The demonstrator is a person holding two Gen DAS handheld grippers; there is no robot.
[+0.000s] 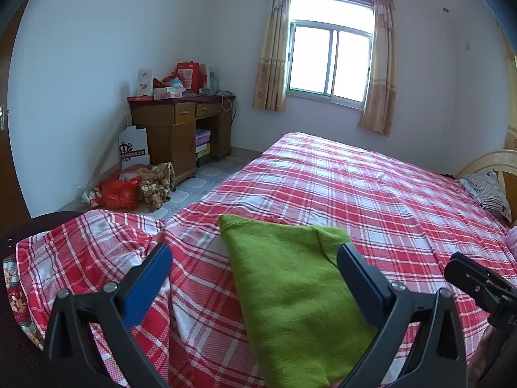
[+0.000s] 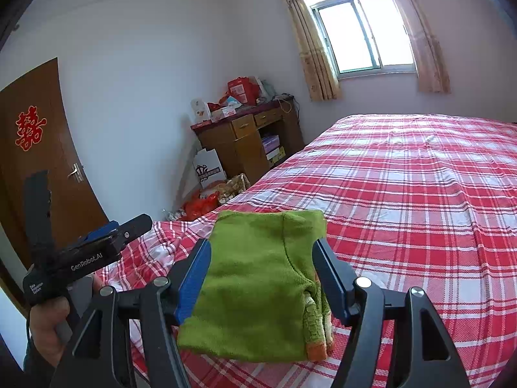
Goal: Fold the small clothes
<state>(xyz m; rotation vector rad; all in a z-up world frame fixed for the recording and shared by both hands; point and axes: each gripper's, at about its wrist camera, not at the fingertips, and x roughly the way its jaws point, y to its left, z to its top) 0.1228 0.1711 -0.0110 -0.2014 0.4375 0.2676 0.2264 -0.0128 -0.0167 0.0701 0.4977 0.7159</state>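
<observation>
Green knit garment (image 2: pixel 255 287) lies folded on a red plaid bedspread (image 2: pixel 420 200) near the bed's corner. Both the left gripper (image 1: pixel 255 278) and the right gripper (image 2: pixel 261 274) hover just above it, jaws apart and holding nothing. A wooden desk (image 1: pixel 181 132) stands by the far wall.

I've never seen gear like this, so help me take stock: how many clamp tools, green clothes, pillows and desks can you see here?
Clamp tools: 2, the left gripper and the right gripper
Green garment: 1, lying on the plaid bed
Pillow: 1
Wooden desk: 1
Total: 5
</observation>
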